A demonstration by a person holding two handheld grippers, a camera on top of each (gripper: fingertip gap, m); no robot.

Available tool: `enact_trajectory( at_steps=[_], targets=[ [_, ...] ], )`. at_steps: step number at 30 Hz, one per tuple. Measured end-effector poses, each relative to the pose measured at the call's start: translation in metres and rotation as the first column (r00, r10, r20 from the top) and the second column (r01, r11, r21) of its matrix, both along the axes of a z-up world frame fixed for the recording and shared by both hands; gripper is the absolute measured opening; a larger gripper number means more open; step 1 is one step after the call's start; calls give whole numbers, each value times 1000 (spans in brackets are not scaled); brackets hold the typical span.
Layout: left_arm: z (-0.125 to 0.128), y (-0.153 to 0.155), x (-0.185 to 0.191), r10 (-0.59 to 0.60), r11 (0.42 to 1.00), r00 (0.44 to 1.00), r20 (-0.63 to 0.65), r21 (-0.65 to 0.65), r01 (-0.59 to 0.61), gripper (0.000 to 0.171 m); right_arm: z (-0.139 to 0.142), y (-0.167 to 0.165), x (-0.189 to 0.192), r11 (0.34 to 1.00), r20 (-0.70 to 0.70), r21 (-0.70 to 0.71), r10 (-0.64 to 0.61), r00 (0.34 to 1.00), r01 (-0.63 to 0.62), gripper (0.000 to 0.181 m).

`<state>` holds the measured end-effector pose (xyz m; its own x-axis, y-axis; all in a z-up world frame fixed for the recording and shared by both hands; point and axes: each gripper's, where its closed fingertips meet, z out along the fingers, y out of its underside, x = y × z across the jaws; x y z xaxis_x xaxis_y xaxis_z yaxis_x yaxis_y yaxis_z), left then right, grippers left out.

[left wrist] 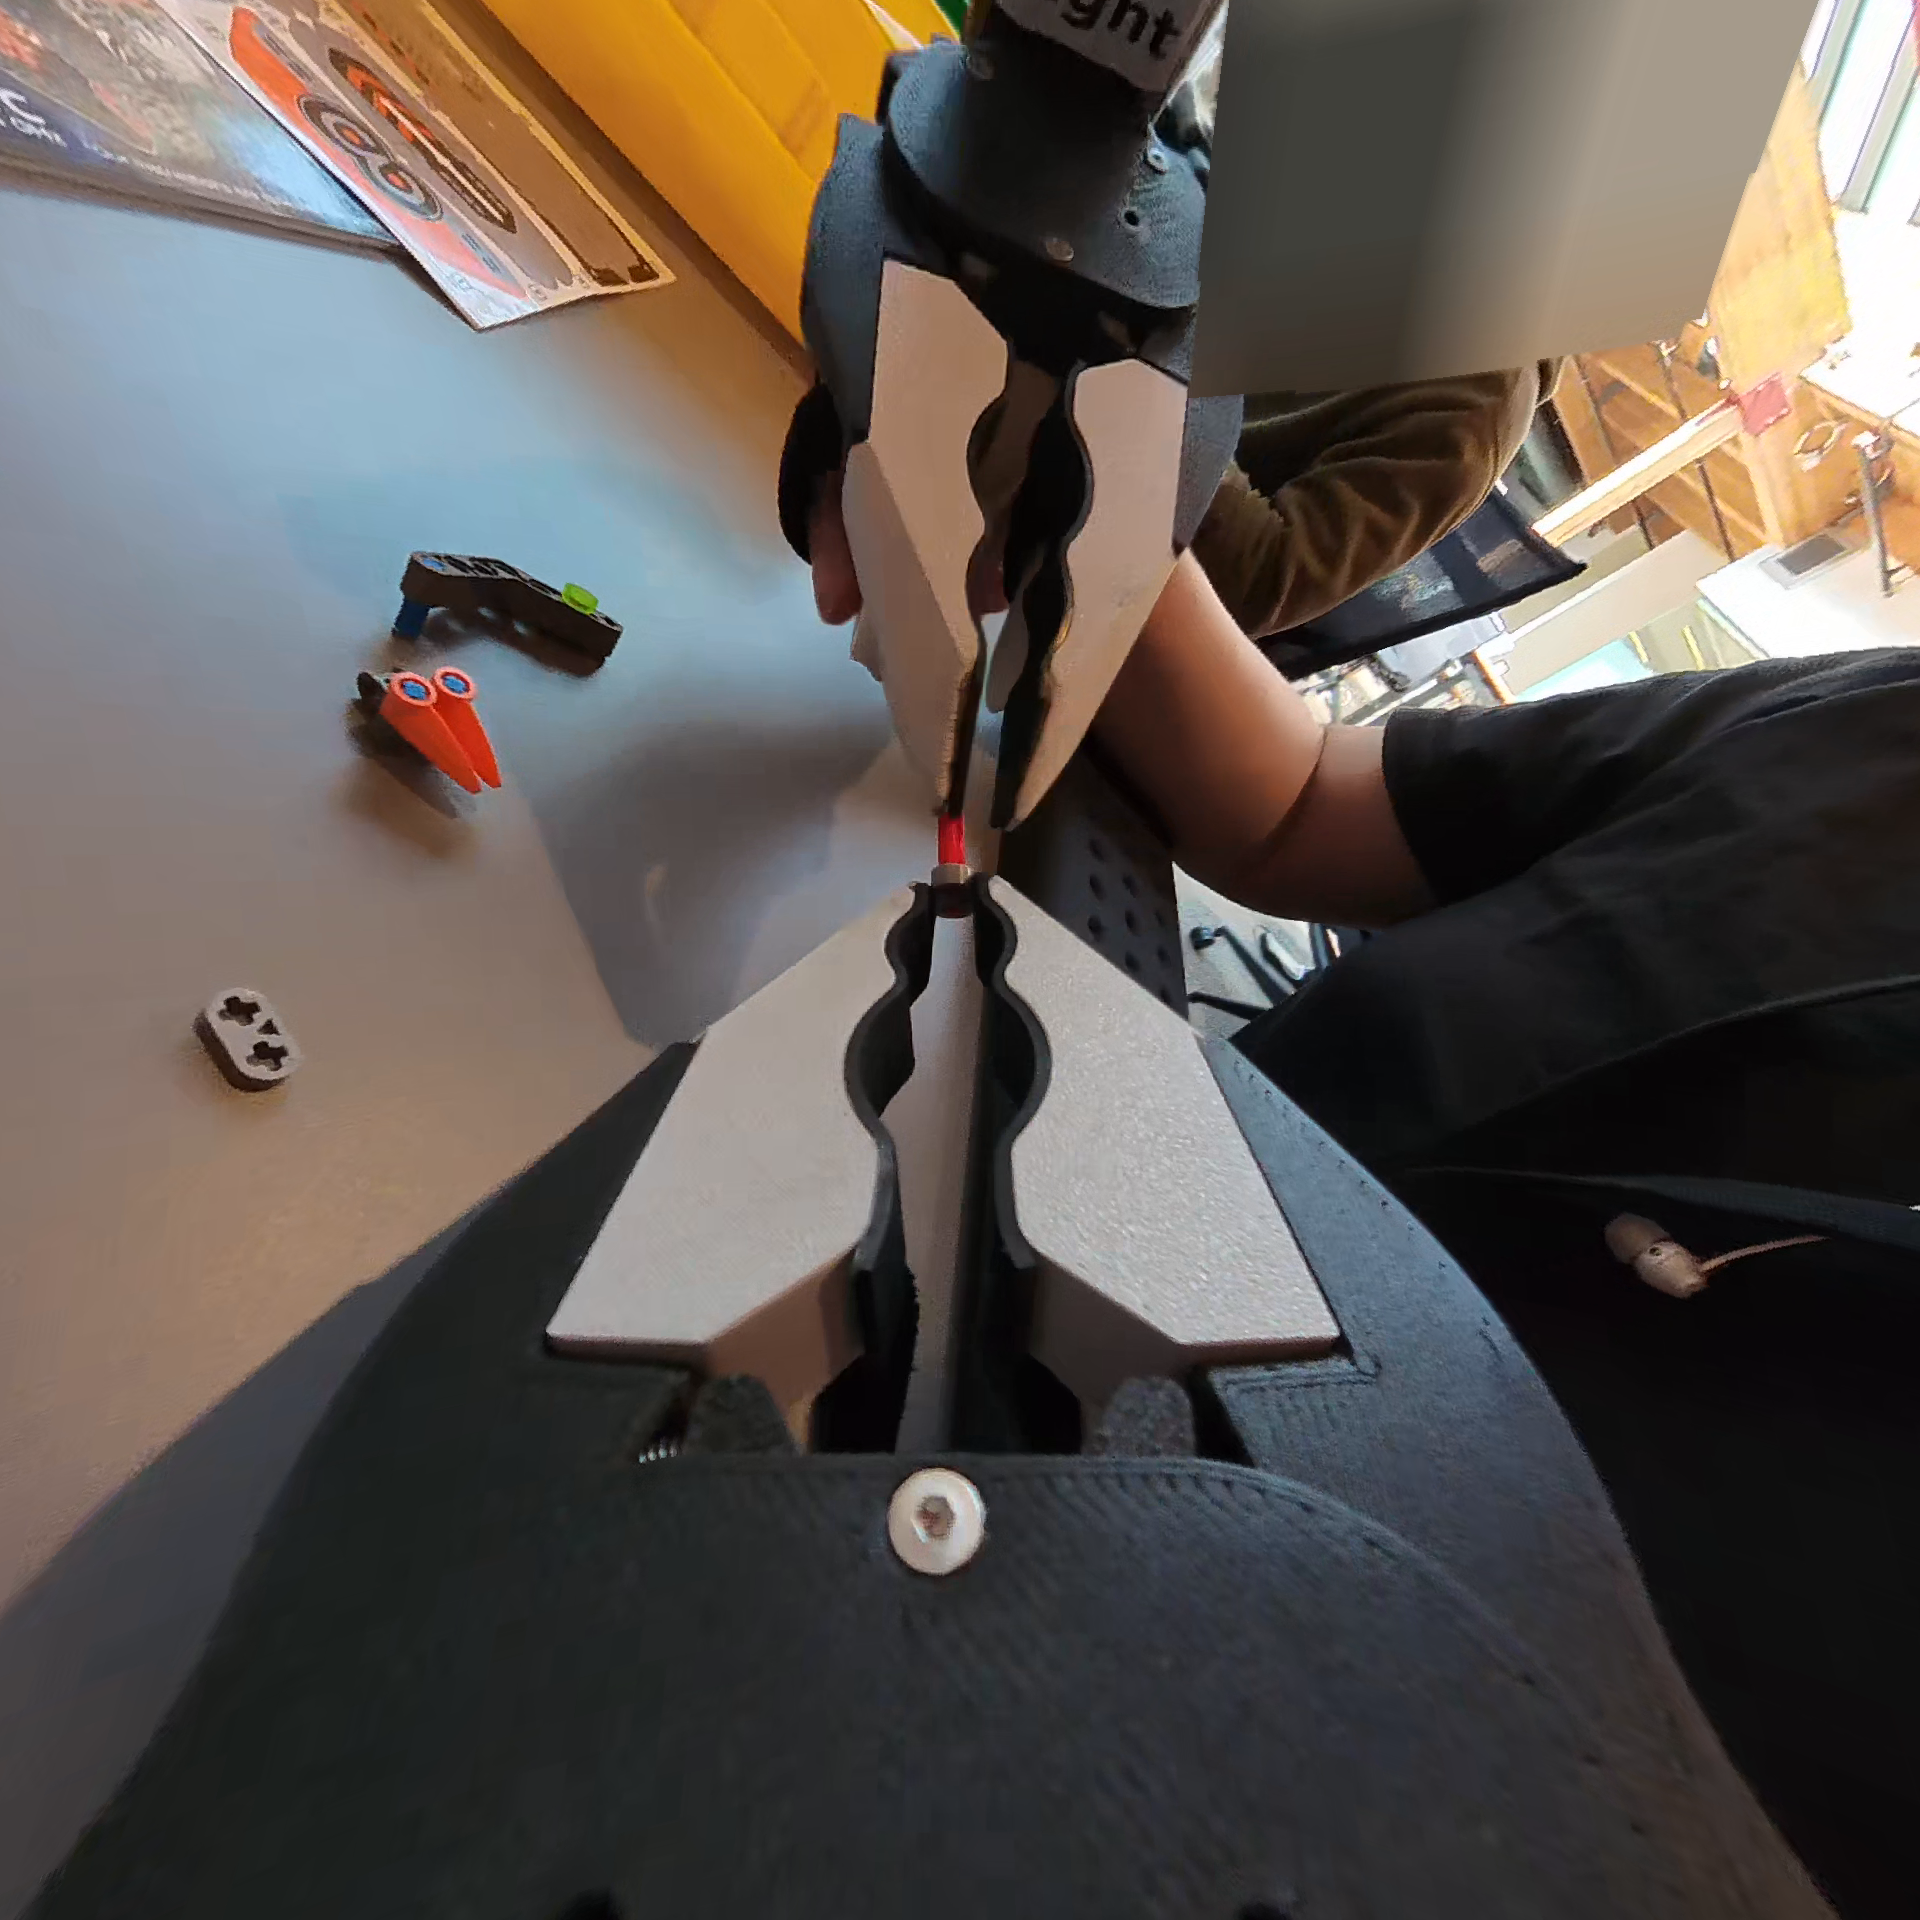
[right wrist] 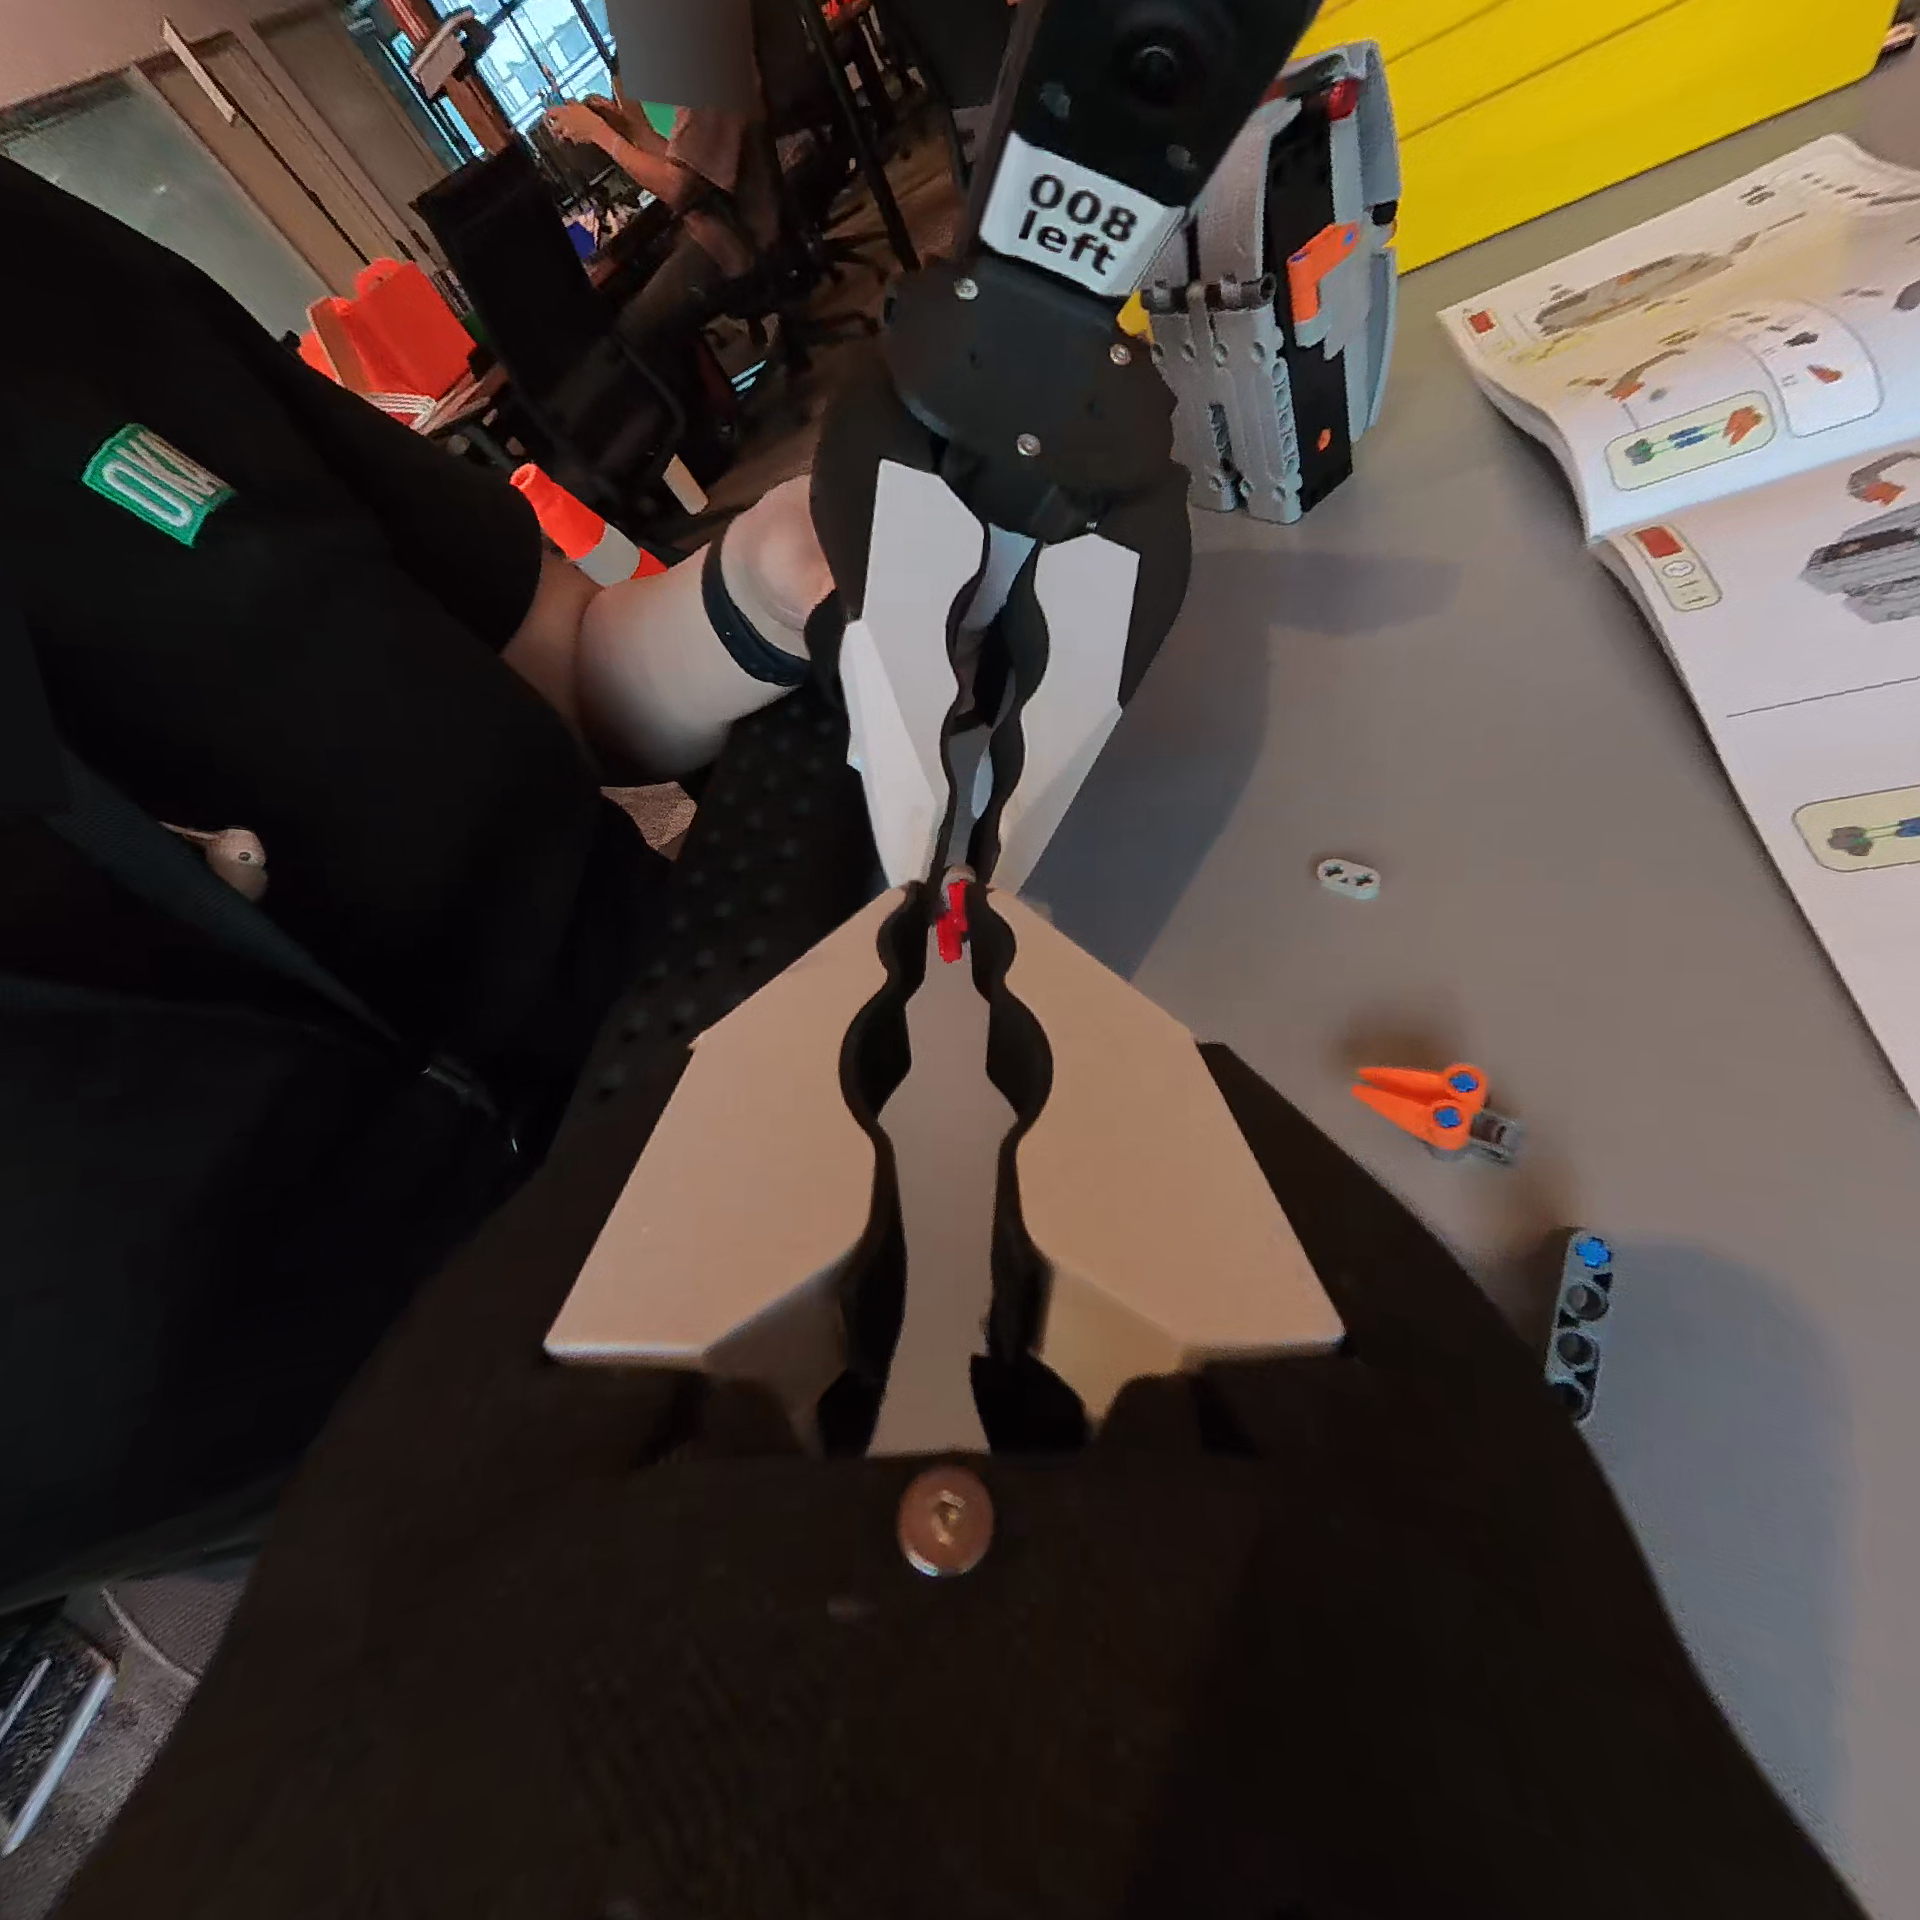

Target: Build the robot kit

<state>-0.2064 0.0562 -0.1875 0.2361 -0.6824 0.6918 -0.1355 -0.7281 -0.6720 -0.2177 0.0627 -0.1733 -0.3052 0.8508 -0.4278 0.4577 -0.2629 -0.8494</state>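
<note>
In the left wrist view, my left gripper is shut on a small grey bush held at its tips. My right gripper comes in from above, tip to tip with it, shut on a thin red axle. The axle's end meets the bush. In the right wrist view, my right gripper holds the red axle, and the left gripper points at it from above with the grey bush at its tips. Both are held above the grey table near its edge.
On the table lie a small grey two-hole beam, a pair of orange pointed pieces and a dark angled beam with a blue pin. Farther off are an open instruction booklet, a part-built grey and black model and a yellow box. Left and right tips are no more than a few centimetres apart.
</note>
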Motion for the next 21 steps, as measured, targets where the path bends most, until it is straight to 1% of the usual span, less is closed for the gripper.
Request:
enact_trajectory(
  at_steps=[3,4,6,8,11,13,14,16,18,20,21],
  targets=[
    [0,-4,3,-21,1000,1000,-6,13,21,5,-1,0,1,1000,1,-2,7,1000,-7,4],
    [2,-5,3,-27,1000,1000,2,14,27,5,-2,3,0,1000,4,6,-9,1000,9,11],
    [0,-4,3,-22,1000,1000,-10,15,22,5,0,4,0,1000,-5,6,-15,1000,15,14],
    [0,-4,3,-22,1000,1000,-6,13,22,5,1,0,2,1000,-5,-19,12,1000,-12,11],
    [3,-5,3,-25,1000,1000,12,11,25,5,-2,-1,1,1000,4,-23,18,1000,-18,10],
    [3,-5,3,-26,1000,1000,10,14,26,5,-1,-5,2,998,5,-40,40,999,-40,4],
    [4,-6,3,-30,999,999,13,15,30,5,0,-5,2,998,2,-38,41,999,-41,4],
    [9,-5,3,-26,999,999,43,20,25,5,6,-4,2,999,-30,-37,35,999,-37,4],
    [22,-4,2,-16,999,993,113,31,12,6,19,-2,2,997,-89,-73,24,996,-30,4],
    [36,1,-2,15,998,983,180,50,-25,17,32,2,3,993,-152,-116,3,988,-20,3],
    [40,4,-5,33,996,980,198,70,-48,19,36,4,4,991,-175,-130,-6,985,-17,4]
  ],
)
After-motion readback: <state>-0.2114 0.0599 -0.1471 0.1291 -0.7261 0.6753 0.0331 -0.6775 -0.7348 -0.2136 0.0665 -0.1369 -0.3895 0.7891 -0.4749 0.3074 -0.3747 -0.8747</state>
